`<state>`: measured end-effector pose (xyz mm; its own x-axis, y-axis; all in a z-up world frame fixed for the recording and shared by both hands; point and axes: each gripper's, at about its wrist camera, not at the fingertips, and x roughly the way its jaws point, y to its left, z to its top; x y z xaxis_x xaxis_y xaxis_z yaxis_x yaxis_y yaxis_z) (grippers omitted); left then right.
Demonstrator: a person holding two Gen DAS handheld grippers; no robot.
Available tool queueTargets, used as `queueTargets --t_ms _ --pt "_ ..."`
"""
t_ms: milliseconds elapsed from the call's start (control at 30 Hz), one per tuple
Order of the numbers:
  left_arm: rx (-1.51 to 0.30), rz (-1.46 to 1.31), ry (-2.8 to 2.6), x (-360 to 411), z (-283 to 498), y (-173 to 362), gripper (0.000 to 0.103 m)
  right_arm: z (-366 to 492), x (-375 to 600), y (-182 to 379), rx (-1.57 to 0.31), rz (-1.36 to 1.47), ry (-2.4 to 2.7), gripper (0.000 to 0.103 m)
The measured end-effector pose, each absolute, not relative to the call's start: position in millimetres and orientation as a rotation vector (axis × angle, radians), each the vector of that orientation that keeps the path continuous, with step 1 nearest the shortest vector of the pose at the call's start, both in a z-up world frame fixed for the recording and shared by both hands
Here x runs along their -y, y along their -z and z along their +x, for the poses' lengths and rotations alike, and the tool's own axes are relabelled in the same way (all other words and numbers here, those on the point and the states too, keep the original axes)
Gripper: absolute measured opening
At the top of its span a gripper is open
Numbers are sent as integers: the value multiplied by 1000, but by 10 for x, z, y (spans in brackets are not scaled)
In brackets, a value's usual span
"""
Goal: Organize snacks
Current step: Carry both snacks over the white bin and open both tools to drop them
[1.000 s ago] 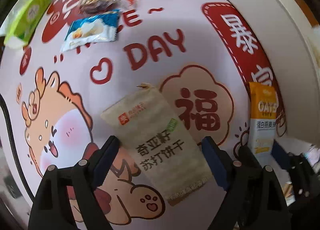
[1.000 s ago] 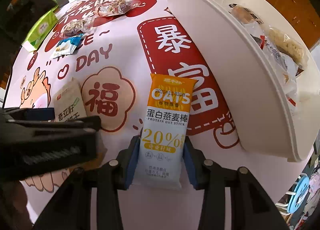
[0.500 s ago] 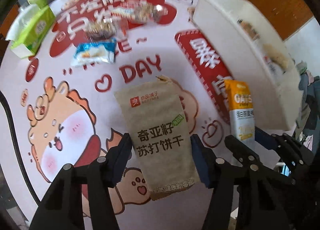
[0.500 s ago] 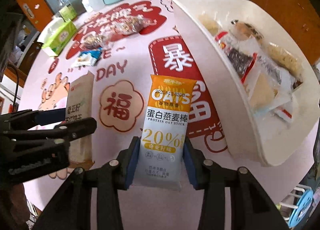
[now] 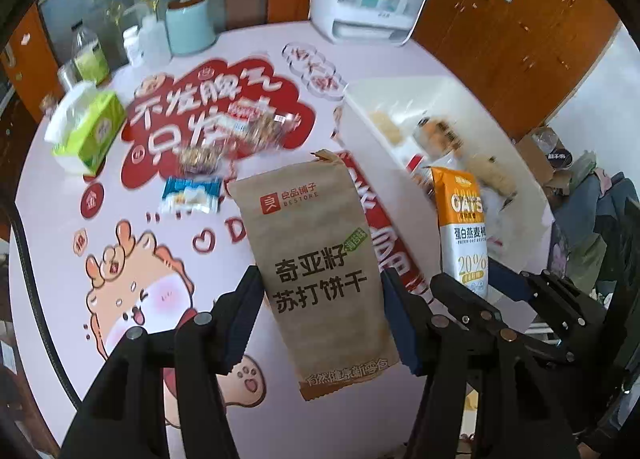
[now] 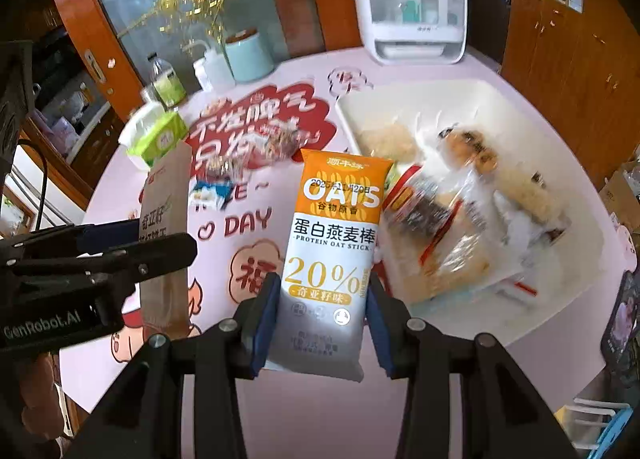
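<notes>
Brown cracker bag (image 5: 320,271) is squeezed by the left gripper (image 5: 322,319) fingers. Right gripper (image 6: 322,329) fingers squeeze the oat bar (image 6: 332,255), above the surface (image 5: 60,259), near the white bin (image 6: 560,163).

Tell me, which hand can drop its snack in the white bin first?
Probably the right. Its tool grips the oat bar right beside the white bin; the left tool, gripping the cracker packet, is farther away.
</notes>
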<state>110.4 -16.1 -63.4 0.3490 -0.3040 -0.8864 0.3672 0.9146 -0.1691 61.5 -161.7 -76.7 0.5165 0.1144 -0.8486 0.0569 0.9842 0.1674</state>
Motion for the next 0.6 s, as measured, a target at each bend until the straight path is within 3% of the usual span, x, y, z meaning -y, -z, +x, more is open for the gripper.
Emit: queueTargets --t_ms 600 --pt "-990 46 479 981 1051 -49 58 617 2505 374 -908 230 -41 42"
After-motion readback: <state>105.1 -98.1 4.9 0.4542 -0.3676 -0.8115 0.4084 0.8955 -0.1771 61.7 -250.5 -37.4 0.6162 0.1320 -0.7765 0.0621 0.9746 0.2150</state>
